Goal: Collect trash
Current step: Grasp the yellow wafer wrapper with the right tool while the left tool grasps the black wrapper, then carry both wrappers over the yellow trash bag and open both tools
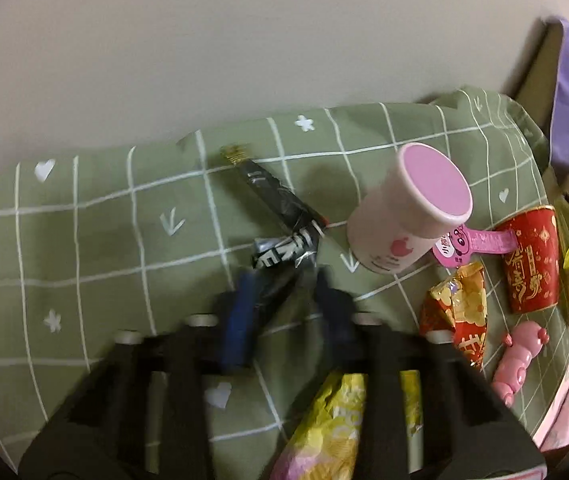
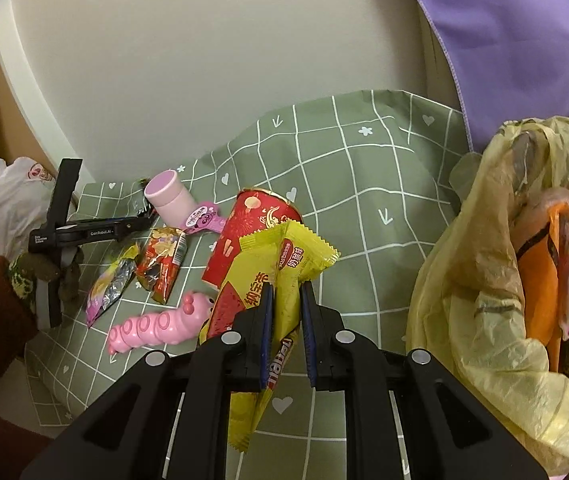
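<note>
Right gripper [image 2: 286, 284], black with blue-lined fingers, is clenched on a crinkled yellow snack wrapper with red printing [image 2: 284, 264], holding it up above the green cloth with the white grid and little hearts [image 2: 364, 184] that covers the surface. Just to the right of it sits a pale yellow plastic trash bag [image 2: 484, 280], its mouth open, with orange and pink packaging already inside, near the cloth's right edge. Left gripper [image 1: 288, 276] is blurred; its blue fingers sit either side of a crumpled black and silver foil wrapper [image 1: 280, 216] lying toward the far edge of the cloth, and I cannot tell whether they have closed on it. Beside that wrapper a pink cylindrical cup with a peeled-back pink foil lid [image 1: 408, 208] lies tilted on its side. Toward the cloth's near side lie a red paper cup with gold patterns [image 1: 530, 256], a small red and gold snack packet [image 1: 458, 312], a pink plastic caterpillar toy [image 1: 518, 356] and a yellow and pink foil chip bag [image 1: 332, 428], the last partly hidden under the left gripper's body. A purple cloth [image 2: 516, 32] hangs behind the trash bag.
</note>
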Available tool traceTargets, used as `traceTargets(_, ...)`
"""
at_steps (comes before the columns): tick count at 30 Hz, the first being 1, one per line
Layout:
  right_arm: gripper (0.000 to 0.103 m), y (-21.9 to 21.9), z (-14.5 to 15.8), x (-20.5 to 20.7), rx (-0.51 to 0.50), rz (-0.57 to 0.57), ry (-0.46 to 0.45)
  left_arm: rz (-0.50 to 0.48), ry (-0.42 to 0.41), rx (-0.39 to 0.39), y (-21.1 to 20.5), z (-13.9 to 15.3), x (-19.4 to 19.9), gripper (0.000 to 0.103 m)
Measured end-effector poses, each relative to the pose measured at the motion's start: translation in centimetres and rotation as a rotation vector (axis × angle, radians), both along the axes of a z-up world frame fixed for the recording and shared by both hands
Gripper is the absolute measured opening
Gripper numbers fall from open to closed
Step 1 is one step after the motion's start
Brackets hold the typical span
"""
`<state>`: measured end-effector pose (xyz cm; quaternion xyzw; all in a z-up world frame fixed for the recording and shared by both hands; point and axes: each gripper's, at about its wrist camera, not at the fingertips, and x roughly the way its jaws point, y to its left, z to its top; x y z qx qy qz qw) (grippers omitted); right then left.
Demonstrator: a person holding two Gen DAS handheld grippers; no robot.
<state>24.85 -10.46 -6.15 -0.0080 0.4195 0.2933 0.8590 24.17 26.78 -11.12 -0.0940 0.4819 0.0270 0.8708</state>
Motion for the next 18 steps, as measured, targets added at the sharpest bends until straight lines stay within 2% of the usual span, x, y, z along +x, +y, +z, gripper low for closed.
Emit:
traceTargets(3, 0.015, 0.3, 0.0, 0.2, 0.001, 0.010, -0.002, 0.043, -0.027, -0.032, 0.5, 0.5, -1.3, 0.006)
traceTargets(11, 0.015, 0.7, 1.5, 0.9, 0.015, 0.018, -0.041, 0.094, -0.122, -0.045, 1.0, 4.6, -4.5, 0.006)
traceTargets(13, 0.015, 0.6, 1.8, 1.2, 0.019, 0.011, -0.048, 0.103, -0.145, -0.048, 0.1, 5.8, -4.4, 0.006)
traceTargets(18, 0.015, 0.3, 3.3, 2.3, 0.033, -0.012, -0.084, 0.079, -0.228, -0.041, -0.7, 10.2, -5.5, 0.006)
